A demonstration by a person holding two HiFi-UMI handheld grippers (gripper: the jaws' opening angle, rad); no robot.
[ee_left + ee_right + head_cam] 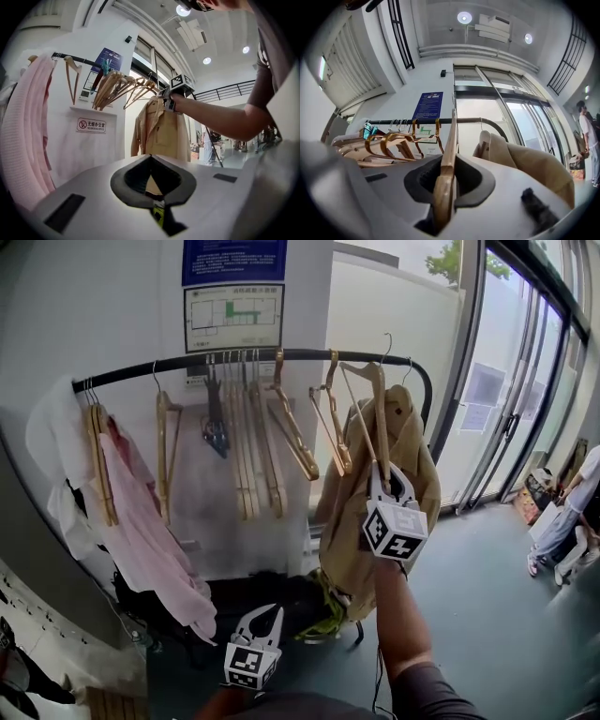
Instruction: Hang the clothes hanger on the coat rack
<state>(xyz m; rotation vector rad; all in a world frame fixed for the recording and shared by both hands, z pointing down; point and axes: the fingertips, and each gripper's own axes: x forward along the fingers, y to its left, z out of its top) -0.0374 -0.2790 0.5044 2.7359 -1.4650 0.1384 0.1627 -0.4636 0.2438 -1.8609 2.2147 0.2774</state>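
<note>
A black coat rack bar (234, 357) runs across the wall with several wooden hangers on it. My right gripper (387, 474) is raised in front of the bar's right end, shut on the lower part of a wooden clothes hanger (377, 418). That hanger's wire hook (387, 341) stands just above the bar, free of it. In the right gripper view the held hanger (449, 140) rises from between the jaws of the right gripper (449, 161) towards the bar (468, 120). My left gripper (261, 613) hangs low and shut, holding nothing; its view shows the left gripper (150, 159) with tips meeting.
A beige jacket (412, 474) hangs at the bar's right end, right behind the held hanger. A pink garment (141, 521) and a white one (52, 442) hang at the left. Glass doors (506, 409) and a person (572, 512) are to the right.
</note>
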